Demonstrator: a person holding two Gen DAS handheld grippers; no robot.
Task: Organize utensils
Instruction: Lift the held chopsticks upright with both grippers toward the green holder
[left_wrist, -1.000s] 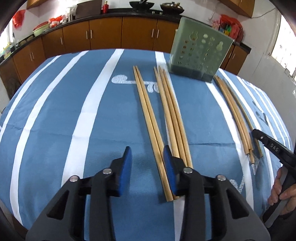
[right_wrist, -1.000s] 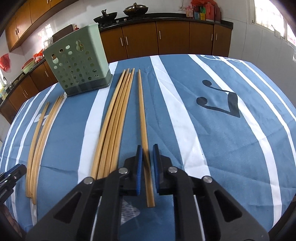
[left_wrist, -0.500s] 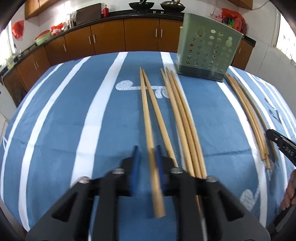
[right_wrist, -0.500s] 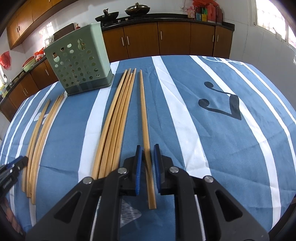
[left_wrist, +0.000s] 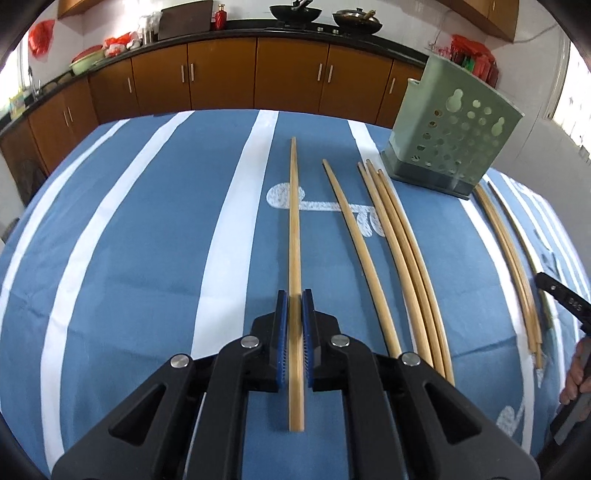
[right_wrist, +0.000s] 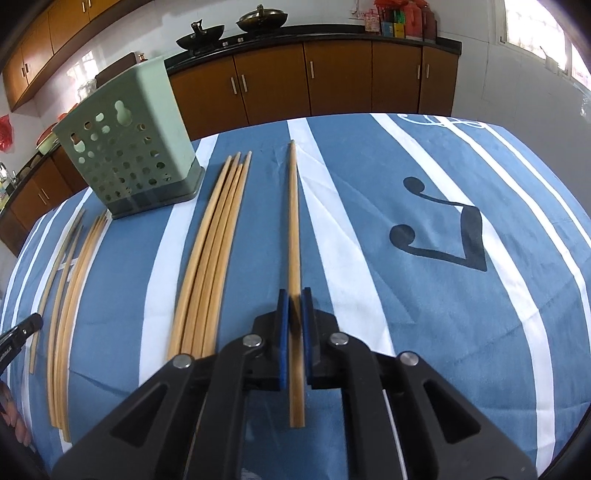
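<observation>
In the left wrist view my left gripper (left_wrist: 294, 295) is shut on a long wooden chopstick (left_wrist: 294, 229), which runs straight ahead between the blue pads. In the right wrist view the jaws of my right gripper (right_wrist: 294, 293) are closing, with the pads pressing on another chopstick (right_wrist: 293, 221). A pale green perforated utensil holder (left_wrist: 448, 147) stands upright at the far right of the left view. In the right view the holder (right_wrist: 129, 147) stands at the far left. Loose chopsticks lie on the blue striped tablecloth (left_wrist: 147, 240).
A single chopstick (left_wrist: 354, 243) and a bundle (left_wrist: 402, 251) lie right of the left gripper, with another bundle (left_wrist: 509, 251) past the holder. A hand (left_wrist: 578, 365) shows at the right edge. Brown kitchen cabinets (left_wrist: 221, 77) run behind the table.
The left gripper went from open to shut on the leftmost chopstick and drew it left, away from its neighbour. The right gripper carried its chopstick to the right, away from the bundle.
</observation>
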